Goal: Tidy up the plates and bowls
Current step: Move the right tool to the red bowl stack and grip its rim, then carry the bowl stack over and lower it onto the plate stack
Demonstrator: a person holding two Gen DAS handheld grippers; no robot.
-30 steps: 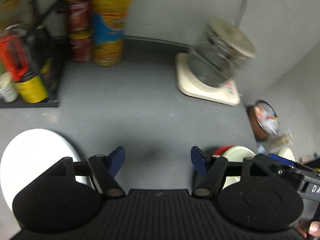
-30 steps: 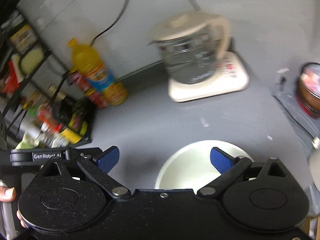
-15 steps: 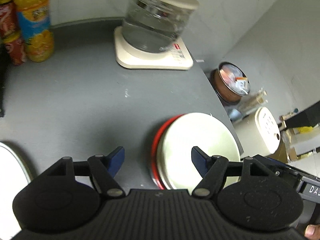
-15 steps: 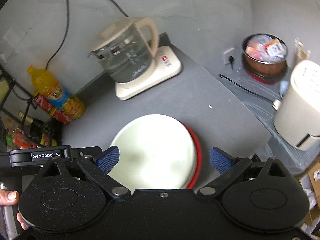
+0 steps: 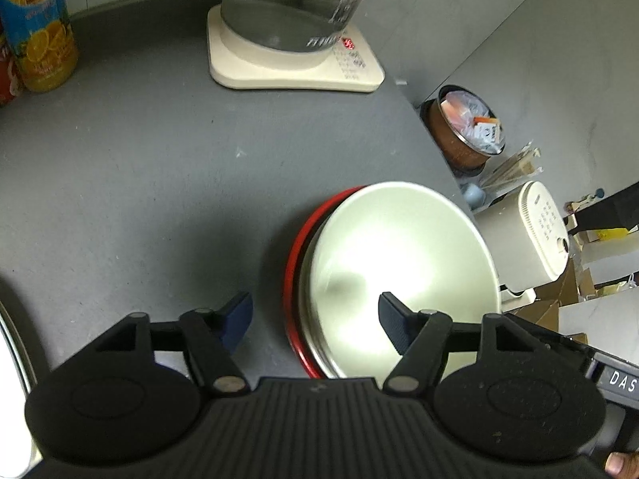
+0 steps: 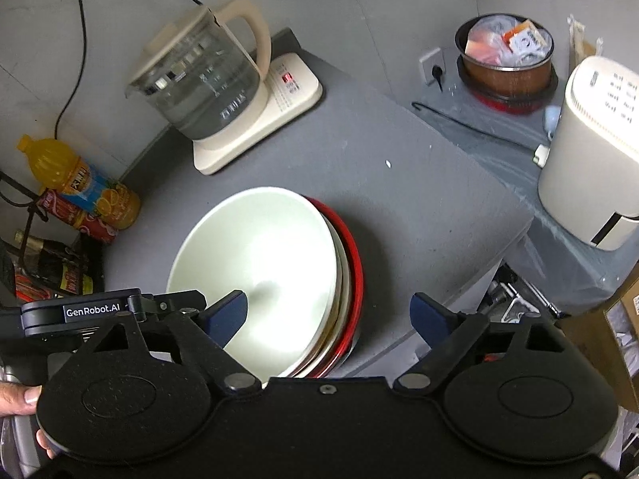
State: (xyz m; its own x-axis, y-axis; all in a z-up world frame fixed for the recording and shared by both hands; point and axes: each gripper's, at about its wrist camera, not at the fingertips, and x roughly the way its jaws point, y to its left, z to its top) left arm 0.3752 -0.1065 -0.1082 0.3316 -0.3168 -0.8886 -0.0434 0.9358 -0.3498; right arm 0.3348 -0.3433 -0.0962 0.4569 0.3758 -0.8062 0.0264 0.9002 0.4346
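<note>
Both claws, left claw [image 5: 315,315] and right claw [image 6: 329,315], spread, empty. I swing from white plate to bowl stack [image 6: 263,275] near worktop [image 5: 159,167] edge; bowls next.

White lettering "GenRobot.AI" stands on the dark bar of the left gripper [image 6: 82,313], seen from the right wrist. The letters "DAS", cut off at the frame edge, stand on the bar of the right gripper [image 5: 621,381], seen from the left wrist. Print on the juice bottle [image 5: 38,36], kettle [image 6: 199,84] and its base [image 6: 289,88] is too small to read.
</note>
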